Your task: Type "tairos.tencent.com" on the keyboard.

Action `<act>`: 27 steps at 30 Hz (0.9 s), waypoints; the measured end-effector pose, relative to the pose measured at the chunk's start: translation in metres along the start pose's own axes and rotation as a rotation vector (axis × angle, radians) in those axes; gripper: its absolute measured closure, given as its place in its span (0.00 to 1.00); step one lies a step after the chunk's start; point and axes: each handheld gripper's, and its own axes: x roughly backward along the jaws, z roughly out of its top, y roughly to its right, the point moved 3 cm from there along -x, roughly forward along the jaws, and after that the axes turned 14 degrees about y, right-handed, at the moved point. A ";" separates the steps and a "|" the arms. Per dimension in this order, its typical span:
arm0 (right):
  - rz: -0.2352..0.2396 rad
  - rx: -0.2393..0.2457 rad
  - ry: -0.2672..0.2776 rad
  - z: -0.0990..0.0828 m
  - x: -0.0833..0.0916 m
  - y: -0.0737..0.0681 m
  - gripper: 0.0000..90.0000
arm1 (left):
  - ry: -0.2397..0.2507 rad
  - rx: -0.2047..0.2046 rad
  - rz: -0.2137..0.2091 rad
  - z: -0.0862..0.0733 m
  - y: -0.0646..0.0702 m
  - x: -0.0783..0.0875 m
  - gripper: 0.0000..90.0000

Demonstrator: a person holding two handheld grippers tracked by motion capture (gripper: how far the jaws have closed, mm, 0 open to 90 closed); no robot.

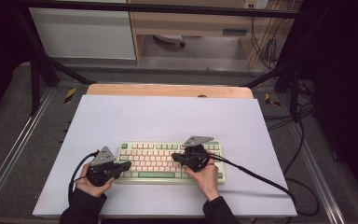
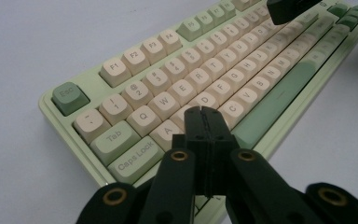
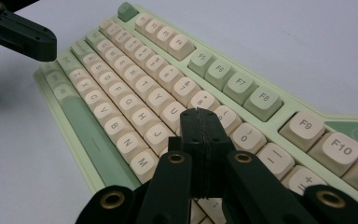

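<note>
Lighting: even, overhead; desk (image 1: 121,116) bright, surroundings dark. Shadows soft. Gripper views: far keyboard (image 2: 242,60) keys blurred, possibly shallow focus.

The hand-held gripper (image 2: 204,111) hides keys beside A on the keyboard (image 2: 121,79); the keyboard's far end is cut off.
</note>
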 end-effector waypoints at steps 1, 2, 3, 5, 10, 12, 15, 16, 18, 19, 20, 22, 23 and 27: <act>-0.001 0.000 -0.004 0.000 -0.001 0.000 1.00 | 0.001 0.000 0.001 0.000 0.000 0.000 1.00; -0.005 -0.002 -0.006 0.000 -0.002 0.001 1.00 | 0.002 0.001 0.001 0.000 0.000 0.000 1.00; -0.004 0.002 -0.010 0.000 -0.003 0.002 1.00 | 0.002 0.002 0.002 0.000 0.000 0.000 1.00; -0.009 -0.002 -0.014 0.000 -0.006 0.003 1.00 | 0.000 0.001 0.002 0.000 0.000 0.000 1.00; -0.018 -0.001 -0.032 -0.004 -0.010 0.005 1.00 | 0.000 -0.001 0.000 0.000 0.000 -0.001 1.00; -0.021 -0.001 -0.040 -0.006 -0.011 0.005 1.00 | -0.001 0.000 0.000 0.000 0.000 -0.001 1.00; -0.019 0.005 -0.045 -0.007 -0.012 0.005 1.00 | -0.002 0.002 -0.001 -0.001 0.000 -0.001 1.00; -0.019 0.011 -0.047 -0.007 -0.012 0.006 1.00 | -0.002 0.001 -0.001 -0.001 0.000 -0.001 1.00; -0.023 0.011 -0.052 -0.009 -0.013 0.006 1.00 | -0.001 0.002 -0.001 -0.001 0.000 -0.001 1.00; -0.024 0.013 -0.049 -0.008 -0.013 0.005 1.00 | -0.001 0.003 -0.002 -0.001 0.000 -0.001 1.00; -0.022 0.010 -0.050 -0.008 -0.013 0.005 1.00 | 0.000 0.004 -0.002 -0.001 0.000 -0.002 1.00; -0.018 0.015 -0.043 -0.007 -0.011 0.005 1.00 | 0.001 0.006 -0.003 0.000 -0.001 -0.002 1.00; -0.015 0.015 -0.040 -0.005 -0.009 0.004 1.00 | 0.001 0.007 -0.002 0.001 -0.001 -0.001 1.00; -0.014 0.028 -0.034 -0.001 -0.003 0.003 1.00 | -0.007 -0.001 -0.005 0.003 -0.001 -0.001 1.00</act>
